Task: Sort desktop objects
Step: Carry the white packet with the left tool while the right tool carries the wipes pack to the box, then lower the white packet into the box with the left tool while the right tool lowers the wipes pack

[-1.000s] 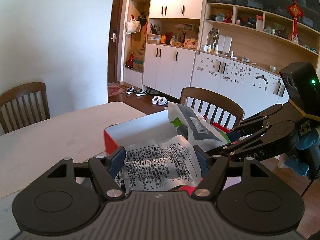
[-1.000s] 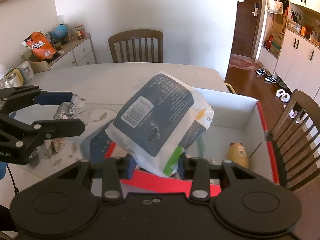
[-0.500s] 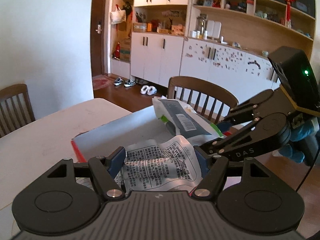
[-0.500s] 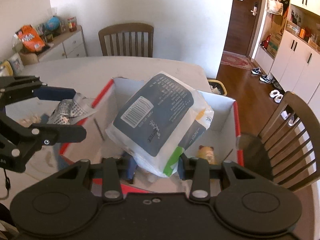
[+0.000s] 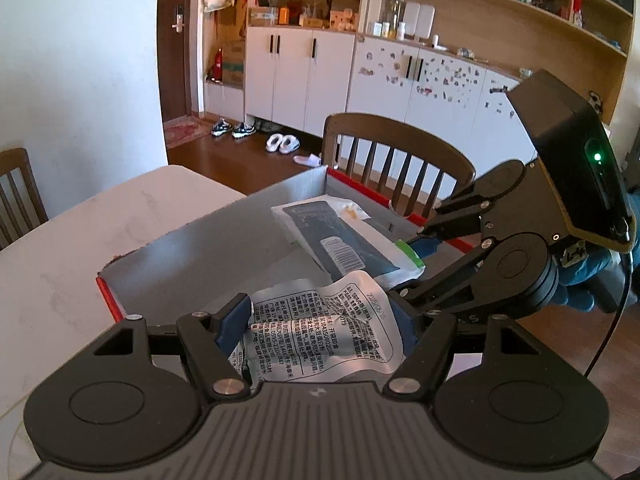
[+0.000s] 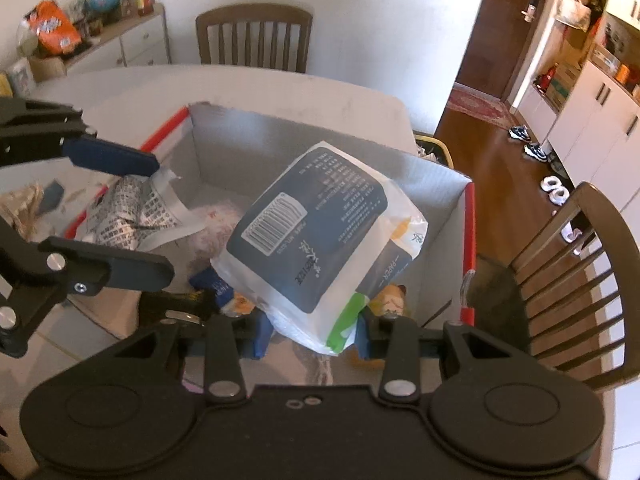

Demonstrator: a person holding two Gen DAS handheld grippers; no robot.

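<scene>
My left gripper [image 5: 320,320] is shut on a crumpled silver packet with black print [image 5: 320,332] and holds it over the near edge of a red-rimmed cardboard box [image 5: 224,252]. My right gripper [image 6: 312,328] is shut on a navy-and-white paper pack [image 6: 320,232] and holds it above the inside of the box [image 6: 440,184]. The left gripper also shows in the right wrist view [image 6: 132,212], with the silver packet [image 6: 132,208] between its fingers. The paper pack shows in the left wrist view [image 5: 344,240].
Several small items lie in the box bottom, among them a blue wrapper [image 6: 212,284] and a small brown figure [image 6: 390,296]. Wooden chairs [image 6: 568,292] [image 6: 254,36] stand around the white table [image 5: 80,248]. A sideboard with snacks [image 6: 100,36] stands at the back left.
Both grippers have moved forward over the box with their loads. The box interior now lies beneath them and the paper pack hangs lower inside it.
</scene>
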